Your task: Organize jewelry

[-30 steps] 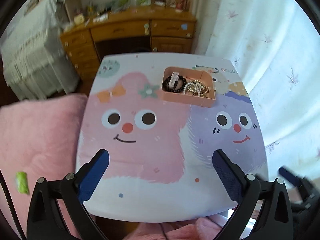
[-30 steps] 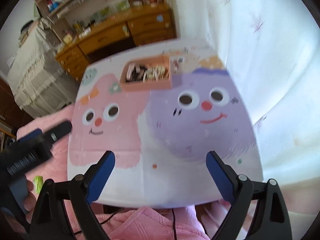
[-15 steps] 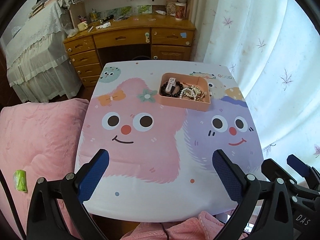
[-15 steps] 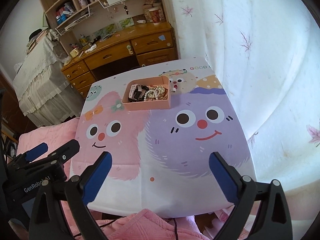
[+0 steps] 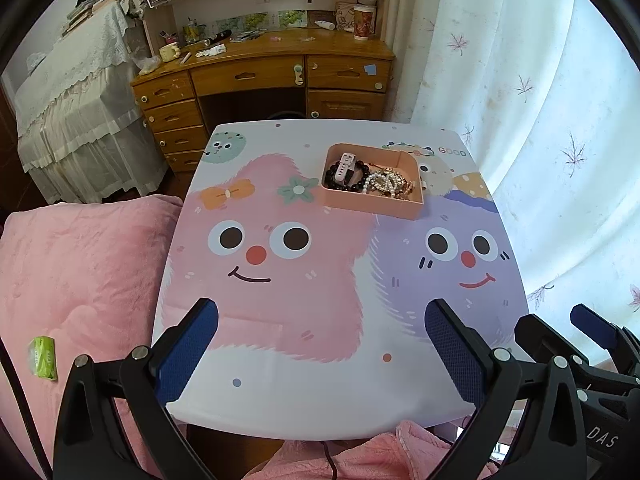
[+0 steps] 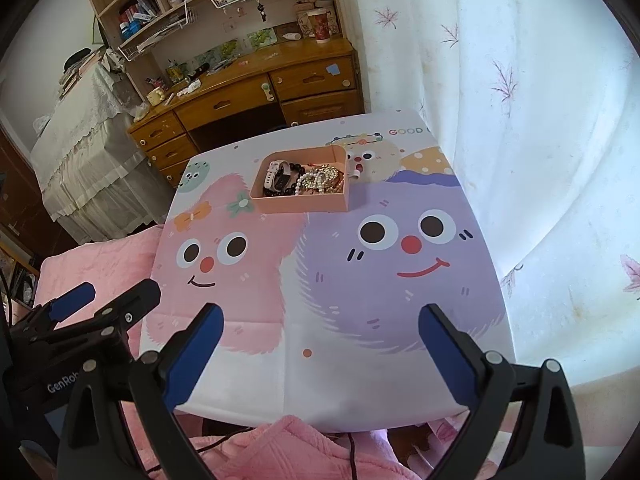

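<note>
Nearest in the left wrist view, the left hand-held gripper (image 5: 320,344) hangs over the near edge of the desk (image 5: 280,392) with its blue-padded fingers (image 5: 188,348) spread wide and nothing between them. In the right wrist view the right hand-held gripper (image 6: 320,344) sits the same way over the near edge, its fingers (image 6: 444,352) spread wide and empty. Each hand-held gripper shows at the edge of the other's view, side by side and apart.

A pink blanket (image 5: 80,280) lies to the left of the desk, with a small green packet (image 5: 42,358) resting on it.

The desk top carries a cartoon print: a pink furry face on the left and a purple one on the right.

Toward the far side of the desk, right of centre, stands a peach-coloured tray (image 5: 372,204). Inside it, a pale pink watch (image 5: 345,166) lies at the left on a black bead bracelet (image 5: 354,184), and a heap of pearl and gold-toned jewelry (image 5: 390,184) fills the right part. The pieces touch one another.

Beyond the desk stands a wooden dresser (image 5: 264,76) with drawers, and a white curtain (image 5: 540,120) hangs on the right.
</note>
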### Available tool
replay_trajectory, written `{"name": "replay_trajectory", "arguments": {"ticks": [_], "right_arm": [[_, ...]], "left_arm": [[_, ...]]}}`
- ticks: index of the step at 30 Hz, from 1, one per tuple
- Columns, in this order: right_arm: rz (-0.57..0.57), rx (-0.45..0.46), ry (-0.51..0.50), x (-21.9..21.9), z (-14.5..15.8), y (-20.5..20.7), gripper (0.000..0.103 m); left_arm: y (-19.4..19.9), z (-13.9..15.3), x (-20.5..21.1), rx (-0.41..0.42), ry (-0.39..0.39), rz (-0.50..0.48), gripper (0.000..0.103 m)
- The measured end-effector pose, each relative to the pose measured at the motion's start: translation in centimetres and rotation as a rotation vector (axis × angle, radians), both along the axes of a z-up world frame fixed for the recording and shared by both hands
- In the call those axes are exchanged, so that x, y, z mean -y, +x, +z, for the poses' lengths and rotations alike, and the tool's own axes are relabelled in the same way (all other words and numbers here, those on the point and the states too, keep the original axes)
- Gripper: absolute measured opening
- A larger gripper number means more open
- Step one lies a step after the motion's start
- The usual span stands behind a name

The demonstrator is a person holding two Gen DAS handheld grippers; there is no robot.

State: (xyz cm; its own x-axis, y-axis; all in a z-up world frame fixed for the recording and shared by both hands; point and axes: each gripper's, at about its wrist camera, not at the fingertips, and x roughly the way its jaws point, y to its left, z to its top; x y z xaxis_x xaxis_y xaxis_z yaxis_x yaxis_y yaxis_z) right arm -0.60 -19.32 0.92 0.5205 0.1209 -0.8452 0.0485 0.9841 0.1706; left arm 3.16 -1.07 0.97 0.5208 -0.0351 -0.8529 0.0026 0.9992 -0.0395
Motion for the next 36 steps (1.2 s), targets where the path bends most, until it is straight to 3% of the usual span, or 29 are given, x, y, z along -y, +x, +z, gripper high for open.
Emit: {"name": "replay_trajectory", "arguments": {"ticks": [36], "right_arm": [[-0.008, -0.015, 0.008, 0.1, -0.4, 1.0, 0.099]], "left_arm": [[0.5, 0.3, 0.2, 0.019, 0.06, 0.008, 0.102]]}}
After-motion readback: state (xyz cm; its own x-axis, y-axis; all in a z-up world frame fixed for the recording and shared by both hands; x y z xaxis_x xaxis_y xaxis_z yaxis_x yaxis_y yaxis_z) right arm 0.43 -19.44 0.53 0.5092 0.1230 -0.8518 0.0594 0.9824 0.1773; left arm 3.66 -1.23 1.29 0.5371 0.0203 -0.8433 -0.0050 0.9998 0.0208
